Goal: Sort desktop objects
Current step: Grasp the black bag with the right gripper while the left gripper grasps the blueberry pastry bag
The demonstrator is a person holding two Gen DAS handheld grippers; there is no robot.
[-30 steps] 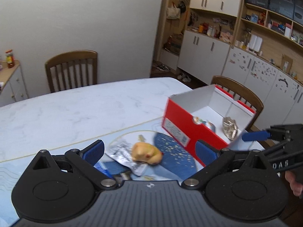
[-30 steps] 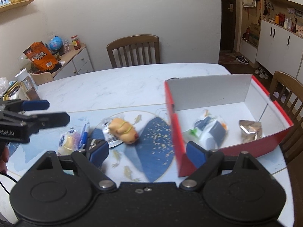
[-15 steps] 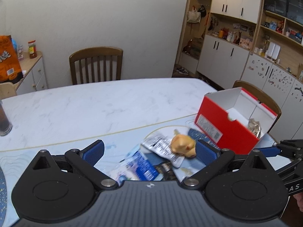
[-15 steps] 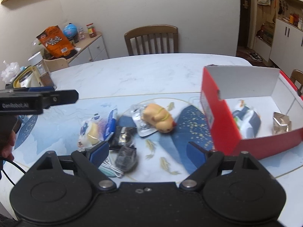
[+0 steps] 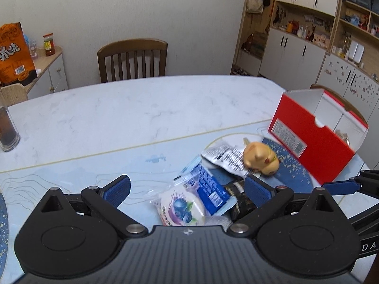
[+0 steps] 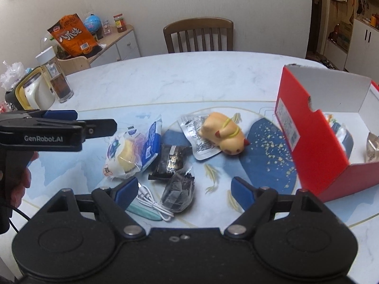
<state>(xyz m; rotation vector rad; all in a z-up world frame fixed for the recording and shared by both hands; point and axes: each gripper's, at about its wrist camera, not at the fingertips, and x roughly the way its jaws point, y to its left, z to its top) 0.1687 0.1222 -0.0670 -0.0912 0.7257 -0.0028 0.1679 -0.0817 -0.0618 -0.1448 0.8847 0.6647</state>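
right wrist view: the yellow toy (image 6: 222, 136) lies on a silver packet (image 6: 197, 137), near the red box (image 6: 308, 137) on its open-table side. it looks soft and light, so i would grip it across its round body. the right gripper (image 6: 184, 193) and the left gripper (image 5: 187, 189) are both wide open and empty. between toy and box there is free room.
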